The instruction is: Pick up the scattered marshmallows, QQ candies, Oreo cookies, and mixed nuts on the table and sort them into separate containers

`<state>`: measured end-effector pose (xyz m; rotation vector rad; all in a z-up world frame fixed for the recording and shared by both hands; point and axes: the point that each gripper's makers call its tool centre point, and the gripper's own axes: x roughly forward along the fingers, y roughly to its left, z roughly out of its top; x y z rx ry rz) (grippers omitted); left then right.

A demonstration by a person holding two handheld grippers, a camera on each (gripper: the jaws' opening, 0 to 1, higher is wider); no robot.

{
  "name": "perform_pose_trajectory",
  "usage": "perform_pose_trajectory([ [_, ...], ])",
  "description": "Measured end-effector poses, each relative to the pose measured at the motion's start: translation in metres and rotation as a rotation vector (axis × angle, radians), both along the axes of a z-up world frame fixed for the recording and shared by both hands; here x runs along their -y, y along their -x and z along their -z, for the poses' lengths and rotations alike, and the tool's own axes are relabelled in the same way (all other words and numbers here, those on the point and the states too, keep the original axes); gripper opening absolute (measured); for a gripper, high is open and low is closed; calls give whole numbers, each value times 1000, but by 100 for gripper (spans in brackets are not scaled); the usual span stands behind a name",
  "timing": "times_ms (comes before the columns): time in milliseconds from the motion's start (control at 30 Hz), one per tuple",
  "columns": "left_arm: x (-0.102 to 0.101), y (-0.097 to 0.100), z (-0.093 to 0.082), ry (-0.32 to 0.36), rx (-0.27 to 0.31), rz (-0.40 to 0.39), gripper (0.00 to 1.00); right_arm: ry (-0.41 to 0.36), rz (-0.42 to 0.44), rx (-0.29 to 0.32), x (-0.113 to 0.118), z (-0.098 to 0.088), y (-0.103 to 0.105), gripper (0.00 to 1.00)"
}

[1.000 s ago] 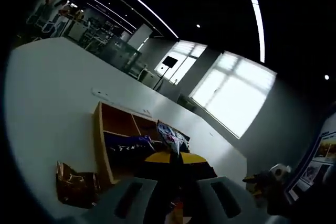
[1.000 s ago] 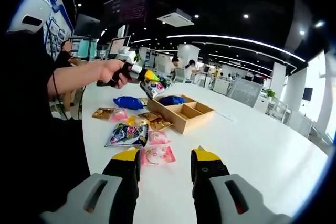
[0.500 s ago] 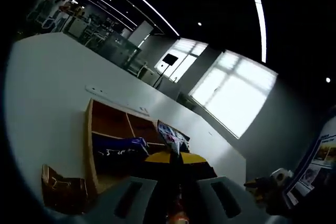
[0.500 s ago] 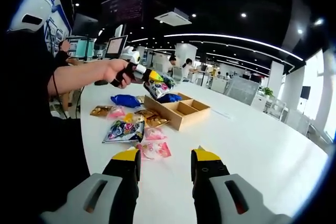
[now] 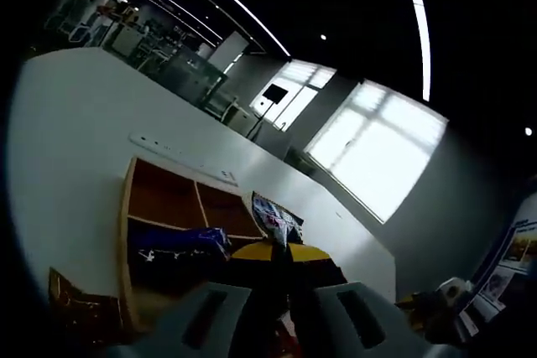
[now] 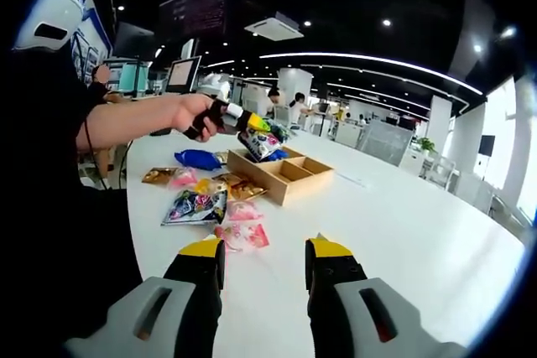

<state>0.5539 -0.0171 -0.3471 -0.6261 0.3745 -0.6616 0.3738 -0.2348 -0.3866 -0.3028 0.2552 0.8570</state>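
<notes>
In the left gripper view my left gripper (image 5: 281, 252) is shut on a colourful candy packet (image 5: 275, 219), held above the wooden compartment box (image 5: 164, 194). A blue packet (image 5: 178, 241) lies in the box's near compartment. In the right gripper view a hand holds that left gripper (image 6: 260, 127) with the candy packet (image 6: 263, 145) over the wooden box (image 6: 289, 194). My right gripper (image 6: 264, 251) stands open above the white table (image 6: 403, 232), with nothing between its jaws. Loose packets lie ahead: a blue one (image 6: 197, 158), a colourful one (image 6: 195, 205), pink ones (image 6: 243, 234).
A brown packet (image 5: 71, 312) lies on the table beside the box; in the right gripper view a brown packet (image 6: 159, 177) lies at the far left of the pile. The person's sleeve and arm (image 6: 101, 123) fill the left side. Bare white table (image 5: 67, 132) stretches beyond the box.
The left gripper has carried the candy packet further over the wooden box. The right gripper has stayed open and hardly moved.
</notes>
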Motion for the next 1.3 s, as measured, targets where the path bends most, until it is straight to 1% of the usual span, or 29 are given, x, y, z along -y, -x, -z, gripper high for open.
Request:
perform_pose_trajectory([
  [167,3,-6,6,-13,-15,-6,8,-4,1,-4,0,2,0,35],
  [467,16,-15,14,-31,-32,-4,8,-7,14,-8,5,4,2,35],
  [700,20,-22,24,-45,-45,-15,8,-12,22,-10,9,6,2,35],
  [900,17,-28,30,-50,-55,-33,8,-15,22,-14,9,9,3,34],
  [1100,22,-31,34,-73,-58,-34,8,-18,27,-14,11,8,3,34],
  [1300,26,-37,37,-117,-48,-42,8,-19,27,-16,11,9,4,34],
])
